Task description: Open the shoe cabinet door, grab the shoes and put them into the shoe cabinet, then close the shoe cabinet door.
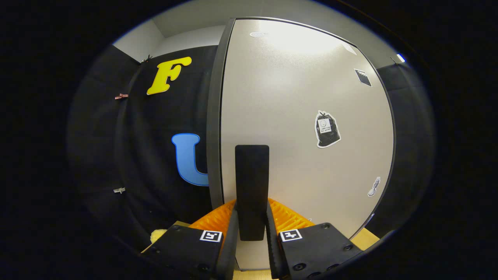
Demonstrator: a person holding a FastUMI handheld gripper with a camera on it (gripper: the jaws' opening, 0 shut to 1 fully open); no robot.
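The shoe cabinet door [295, 116] is a tall pale grey panel with a dark strip [214, 116] along its left side, standing close in front of me. A black upright handle [252, 171] sticks out from the door's lower middle. My gripper [252, 208] is shut on this handle, one finger pressing each side of its lower part. A few small stickers [327, 129] sit on the door to the right of the handle. I cannot tell from here whether the door is ajar.
Black booth cloth [155, 155] hangs to the left of the cabinet and beyond its right side. A light wooden surface [365, 238] shows below the door. A small pale yellow thing [157, 235] peeks out beside my left finger; what it is I cannot tell.
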